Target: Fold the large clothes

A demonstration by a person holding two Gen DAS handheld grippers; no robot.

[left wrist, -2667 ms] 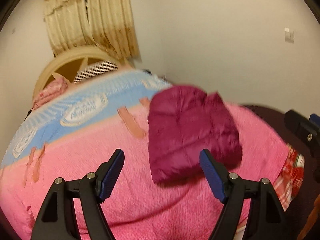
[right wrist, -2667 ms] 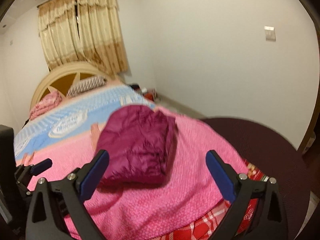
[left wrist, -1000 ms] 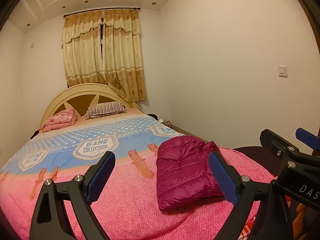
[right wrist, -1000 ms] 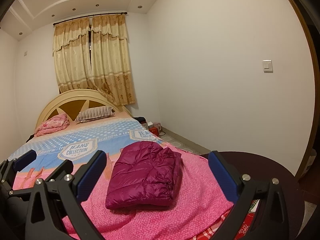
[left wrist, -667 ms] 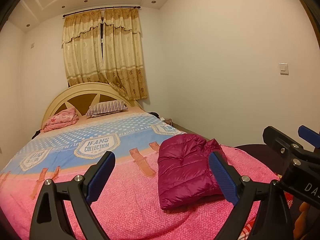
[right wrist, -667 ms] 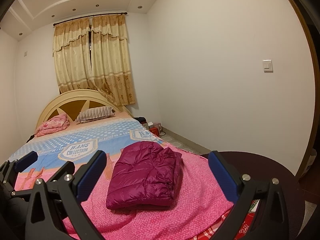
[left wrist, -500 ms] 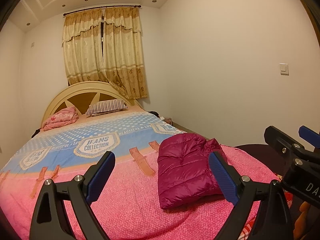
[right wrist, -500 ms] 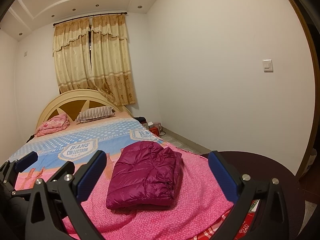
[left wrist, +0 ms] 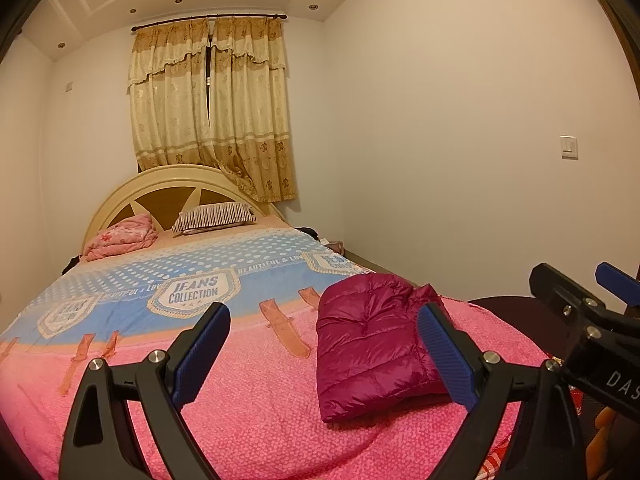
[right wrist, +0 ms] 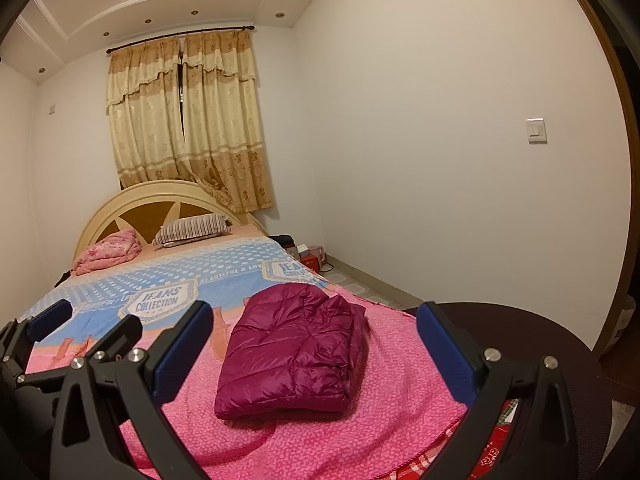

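We see a bed point(left wrist: 120, 360) under a pink and blue bedspread point(right wrist: 312, 440). A folded magenta puffer jacket point(right wrist: 292, 356) lies on its pink part, ahead of our tongs and clear of them. Far beyond, at the headboard point(left wrist: 160, 184), lie a striped pillow point(left wrist: 214, 217) and a pink bundled blanket point(left wrist: 120, 236).
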